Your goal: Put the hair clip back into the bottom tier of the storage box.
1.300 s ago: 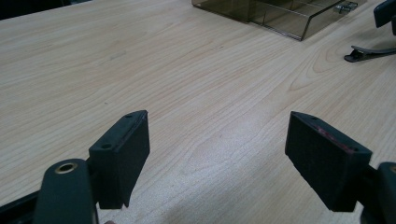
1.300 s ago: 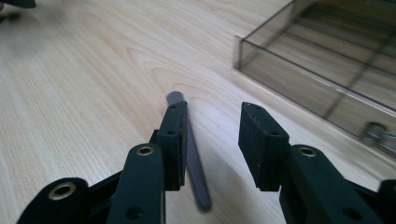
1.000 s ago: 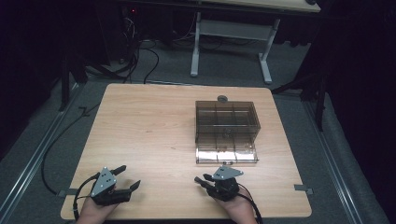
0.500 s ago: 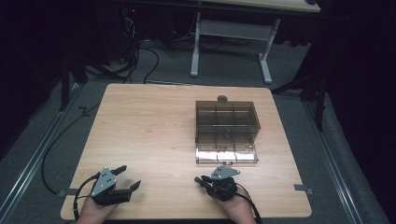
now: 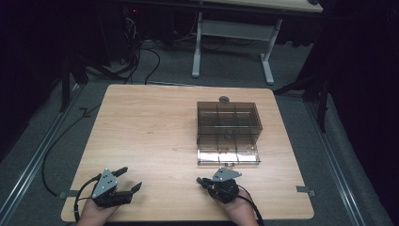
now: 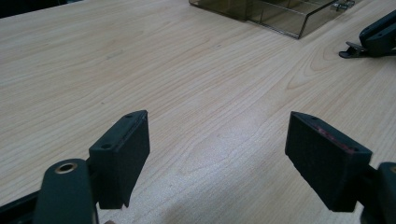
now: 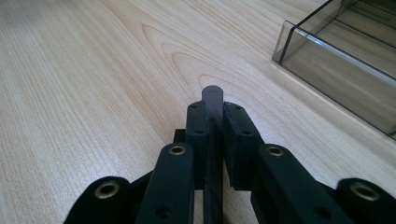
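Observation:
A smoky clear compartment box [image 5: 228, 127] sits on the right half of the wooden table [image 5: 150, 122], lid closed. My left gripper [image 5: 131, 178] rests at the near left edge, jaws wide open over bare wood [image 6: 217, 140]. My right gripper [image 5: 201, 180] lies at the near edge in front of the box, pointing left. Its jaws have just been closing and now stand shut [image 7: 214, 109]. A thin dark strip shows between the pads; I cannot tell whether it is a separate thing. The box's near corner [image 7: 341, 51] lies to its right.
A small round dark thing [image 5: 224, 99] lies on the table just behind the box. The right gripper [image 6: 348, 50] and the box's front [image 6: 275, 14] show far off in the left gripper view. A white table frame [image 5: 235, 33] stands on the floor beyond.
The right gripper's jaws have come together. Both hands and the box have stayed where they were.

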